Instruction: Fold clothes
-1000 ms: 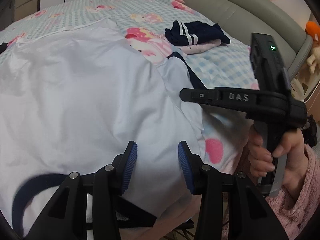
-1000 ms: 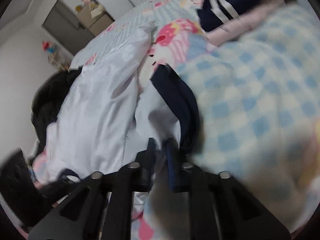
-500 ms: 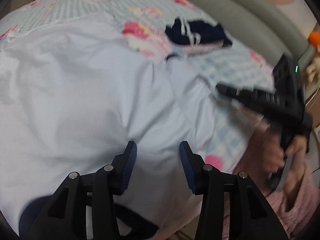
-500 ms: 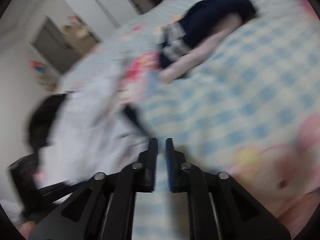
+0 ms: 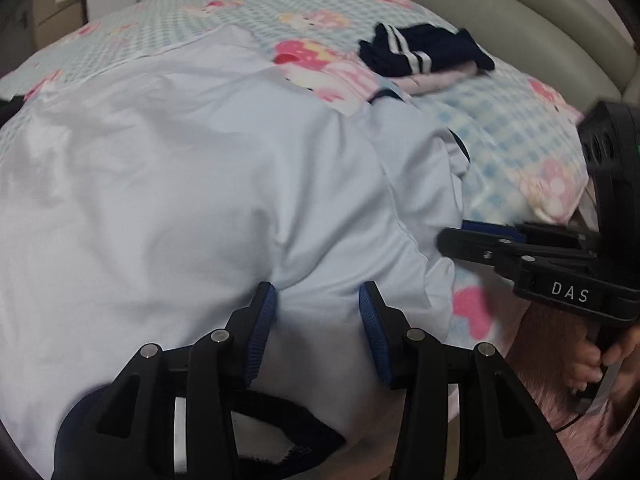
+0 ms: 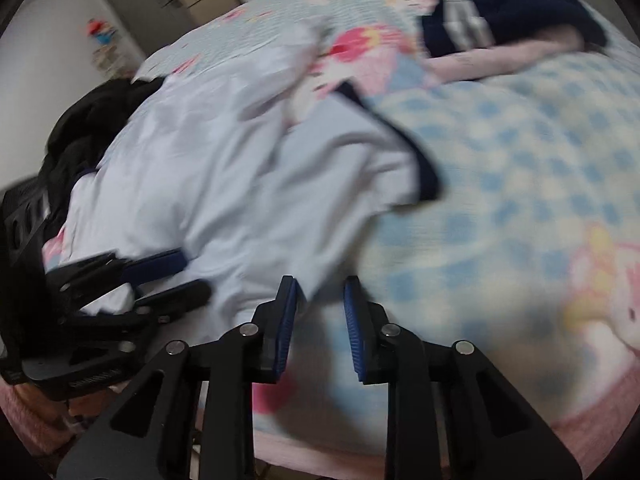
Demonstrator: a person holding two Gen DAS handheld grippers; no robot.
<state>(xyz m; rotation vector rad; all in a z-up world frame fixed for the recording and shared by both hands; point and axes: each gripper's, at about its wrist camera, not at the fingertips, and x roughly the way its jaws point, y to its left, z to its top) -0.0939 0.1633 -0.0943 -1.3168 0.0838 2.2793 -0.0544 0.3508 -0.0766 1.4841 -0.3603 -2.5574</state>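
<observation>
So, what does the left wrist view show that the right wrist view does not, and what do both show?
Only the left wrist view shows the grey padded headboard and the hand holding the right gripper. Only the right wrist view shows a dark garment pile and a grey door. Both show the white shirt, the navy striped garment, the checked bedcover, and both grippers.

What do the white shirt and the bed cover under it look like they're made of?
White shirt: thin, smooth woven cloth, likely cotton or a blend; soft creases, stitched seams, navy trim. Bed cover: soft matte printed fabric, blue checks with pink cartoon figures, slightly puffy, perhaps quilted; blur leaves the weave unclear.
</observation>
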